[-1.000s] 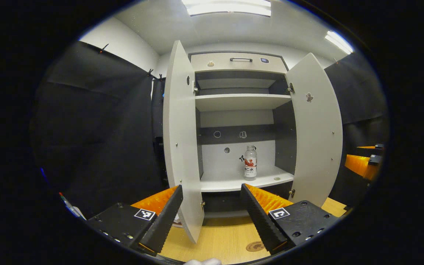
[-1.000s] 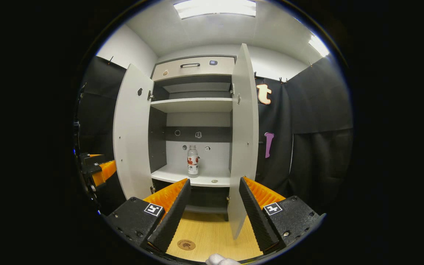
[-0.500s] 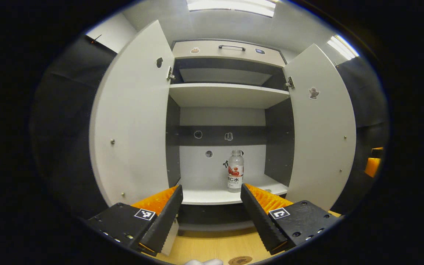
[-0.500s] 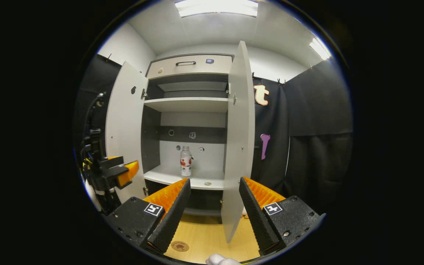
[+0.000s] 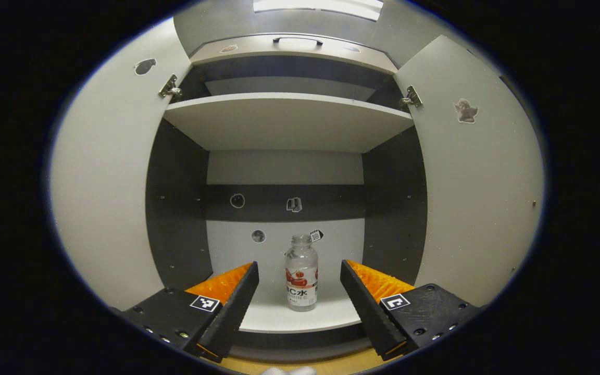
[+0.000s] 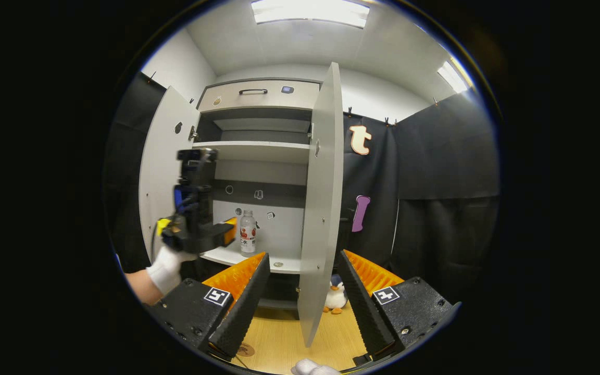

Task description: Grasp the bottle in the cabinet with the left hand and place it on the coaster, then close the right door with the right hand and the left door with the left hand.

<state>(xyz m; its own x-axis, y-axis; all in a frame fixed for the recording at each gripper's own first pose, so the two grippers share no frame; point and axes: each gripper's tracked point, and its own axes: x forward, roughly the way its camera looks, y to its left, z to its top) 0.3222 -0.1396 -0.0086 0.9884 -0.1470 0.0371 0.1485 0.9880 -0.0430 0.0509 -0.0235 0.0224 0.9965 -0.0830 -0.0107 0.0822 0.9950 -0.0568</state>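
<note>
The left gripper (image 5: 298, 297) has pushed in between the open doors since a second ago, jaws spread wide and empty, the bottle (image 5: 301, 273) now framed upright at twelve o'clock on the cabinet's lower shelf (image 5: 300, 319), while the right gripper (image 6: 300, 291) waits released.

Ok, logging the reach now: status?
Left claw open, lined up on bottle. Right claw open, idle. Bottle upright on shelf, not gripped. Path clear.

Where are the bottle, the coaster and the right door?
bottle (image 5: 301, 278): left gripper view, on its label.
coaster (image 6: 245, 349): right gripper view, on its visible top.
right door (image 6: 321, 208): right gripper view, on its inner face.
</note>
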